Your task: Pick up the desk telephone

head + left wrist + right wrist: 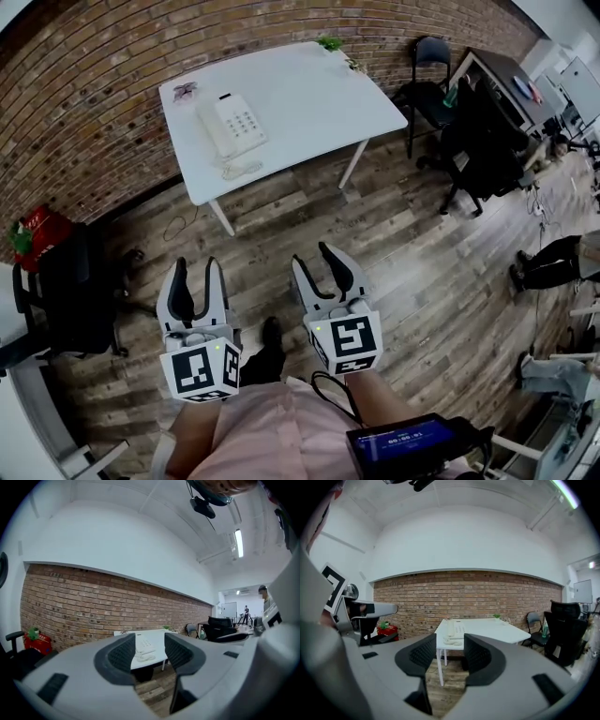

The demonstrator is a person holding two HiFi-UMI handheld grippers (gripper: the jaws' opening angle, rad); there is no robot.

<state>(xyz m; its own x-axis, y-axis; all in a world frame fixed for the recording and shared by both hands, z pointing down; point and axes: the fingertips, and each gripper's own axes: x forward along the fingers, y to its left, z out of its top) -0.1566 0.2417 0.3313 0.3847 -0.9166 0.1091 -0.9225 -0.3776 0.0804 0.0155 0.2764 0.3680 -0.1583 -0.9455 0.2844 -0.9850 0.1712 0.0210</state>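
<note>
Left tool (pixel 195 268) and right tool (pixel 314 257) are hovering side by side.
Both are gaping halfway, empty; open floor (pixel 281 220) is lying before the surface (pixel 309 94) edge and desk telephone (pixel 231 125).

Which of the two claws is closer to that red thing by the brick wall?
Left. The left gripper is held on the same side as the red thing; the right gripper is beyond the left one, farther away.

desk telephone (pixel 232 125): 1 | table (pixel 309 94): 1 | tools: 2, left tool (pixel 195 268), right tool (pixel 311 255)
</note>
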